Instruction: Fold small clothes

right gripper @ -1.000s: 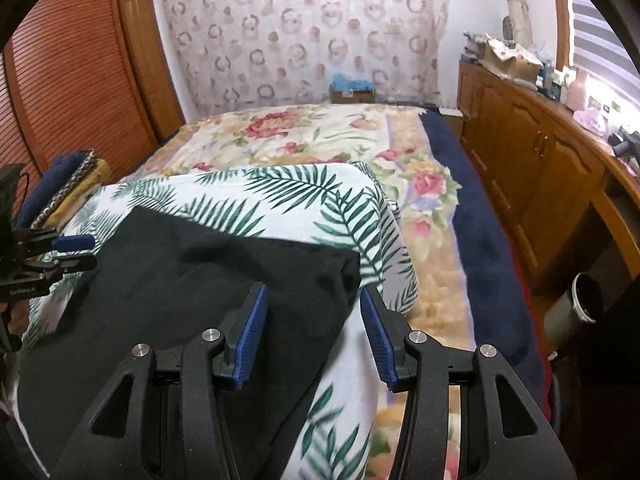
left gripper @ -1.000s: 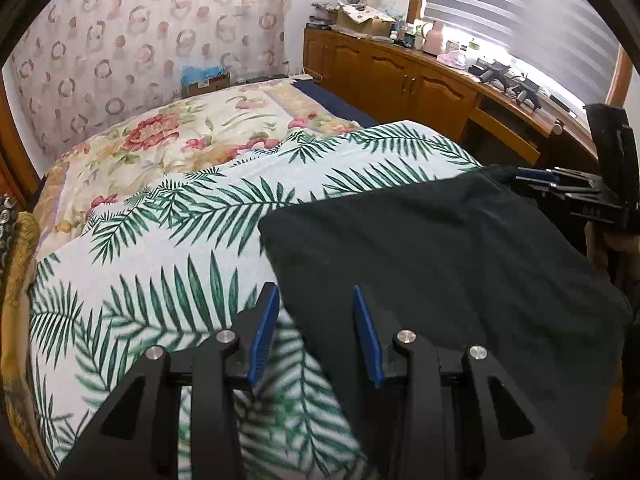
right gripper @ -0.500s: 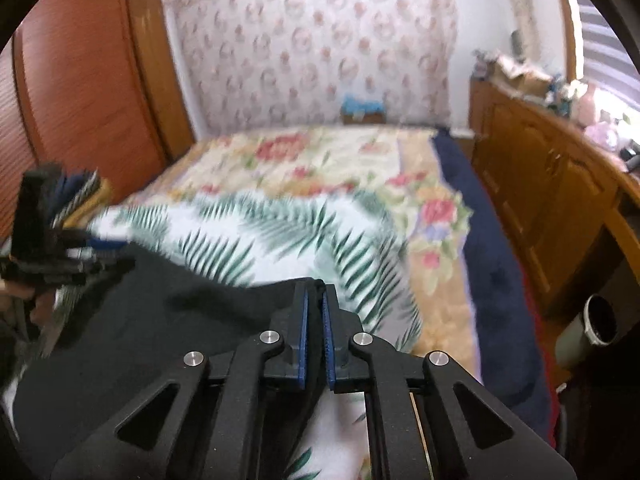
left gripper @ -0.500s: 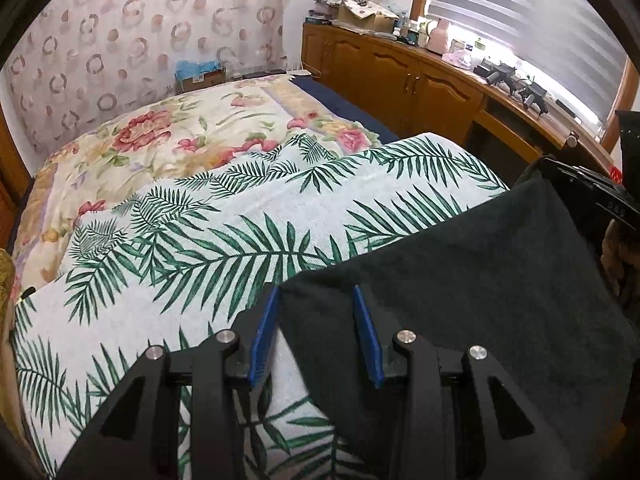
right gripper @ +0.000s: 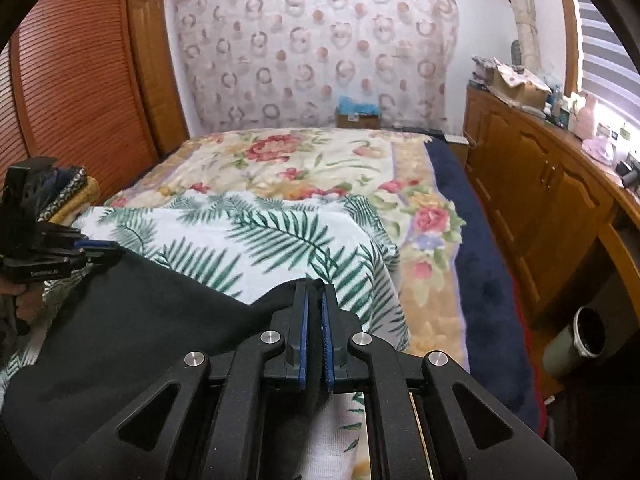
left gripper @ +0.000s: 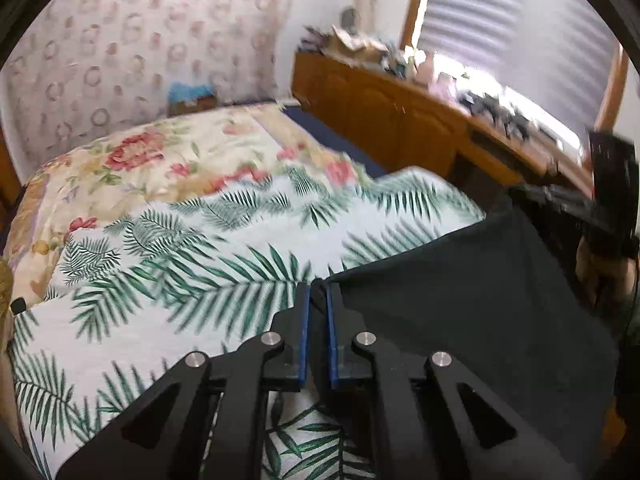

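Observation:
A dark green cloth point(left gripper: 472, 304) lies over the near part of a palm-leaf sheet point(left gripper: 208, 264) on the bed. My left gripper point(left gripper: 318, 300) is shut on the cloth's far left corner. My right gripper point(right gripper: 314, 296) is shut on the far right corner of the same cloth point(right gripper: 132, 320). The cloth's far edge is lifted and stretched between the two grippers. The other gripper shows at the right edge of the left wrist view point(left gripper: 600, 216) and at the left edge of the right wrist view point(right gripper: 52, 256).
A floral blanket point(right gripper: 288, 168) covers the far half of the bed. Wooden cabinets point(right gripper: 540, 200) with clutter on top run along the right. A dark cup point(right gripper: 580, 340) stands on the floor by the bed. Folded textiles point(right gripper: 72, 196) lie at the left.
Both grippers have closed on the cloth's far corners, the right one first. The cloth's far edge has been drawn toward me, baring more of the palm-leaf sheet.

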Demonstrator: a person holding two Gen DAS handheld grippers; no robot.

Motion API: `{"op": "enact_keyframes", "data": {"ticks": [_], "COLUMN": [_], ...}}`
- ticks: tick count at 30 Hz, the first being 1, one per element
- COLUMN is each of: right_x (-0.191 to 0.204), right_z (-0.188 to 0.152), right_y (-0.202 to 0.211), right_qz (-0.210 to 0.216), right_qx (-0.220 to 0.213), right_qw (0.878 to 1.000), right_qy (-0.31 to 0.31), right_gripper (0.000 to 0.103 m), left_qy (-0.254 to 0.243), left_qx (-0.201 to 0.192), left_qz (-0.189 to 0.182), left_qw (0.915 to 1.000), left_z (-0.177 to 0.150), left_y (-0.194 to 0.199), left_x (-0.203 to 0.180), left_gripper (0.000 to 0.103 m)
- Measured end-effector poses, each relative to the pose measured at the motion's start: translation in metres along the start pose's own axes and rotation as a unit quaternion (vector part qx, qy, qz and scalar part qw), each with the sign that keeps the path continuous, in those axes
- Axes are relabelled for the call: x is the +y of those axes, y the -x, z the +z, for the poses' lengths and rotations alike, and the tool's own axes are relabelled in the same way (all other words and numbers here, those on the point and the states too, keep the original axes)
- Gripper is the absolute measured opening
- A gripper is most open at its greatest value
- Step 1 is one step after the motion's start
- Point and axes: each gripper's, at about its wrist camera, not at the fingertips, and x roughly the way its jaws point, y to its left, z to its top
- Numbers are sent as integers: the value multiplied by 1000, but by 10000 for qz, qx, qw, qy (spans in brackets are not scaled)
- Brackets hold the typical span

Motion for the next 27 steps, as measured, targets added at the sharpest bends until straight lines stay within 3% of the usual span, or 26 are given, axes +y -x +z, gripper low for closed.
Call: {"op": "enact_keyframes", "data": {"ticks": [4, 7, 8, 11, 15, 17, 18, 27], "right_x": [4, 8, 9, 11, 17, 25, 29, 65], "right_z": [6, 6, 5, 5, -2, -10, -14, -80], "right_y": [2, 0, 1, 13, 45, 61, 68, 120], "right_qz": [-200, -270, -296, -425, -485, -515, -532, -660], "right_qx": [12, 141, 177, 213, 85, 27, 13, 199], "right_qw": [9998, 9995, 9993, 9988, 9987, 9986, 9985, 9976], "right_qy": [31, 111, 128, 132, 108, 130, 149, 89], "right_gripper": [4, 4, 9, 12, 25, 46, 48, 49], "left_qy": [11, -45, -110, -232, -288, -257, -269, -346], "left_qx": [137, 119, 113, 117, -7, 12, 41, 188], "left_qz": [209, 368, 418, 273, 201, 70, 27, 111], "left_qw": [9997, 9992, 9990, 9993, 9994, 9996, 9996, 9992], "left_z": [-1, -6, -7, -12, -28, -40, -45, -104], "left_y": [-3, 2, 6, 20, 48, 61, 65, 108], "left_x": [4, 1, -1, -8, -22, -28, -33, -69], "left_gripper": [7, 14, 19, 24, 30, 34, 34, 35]}}
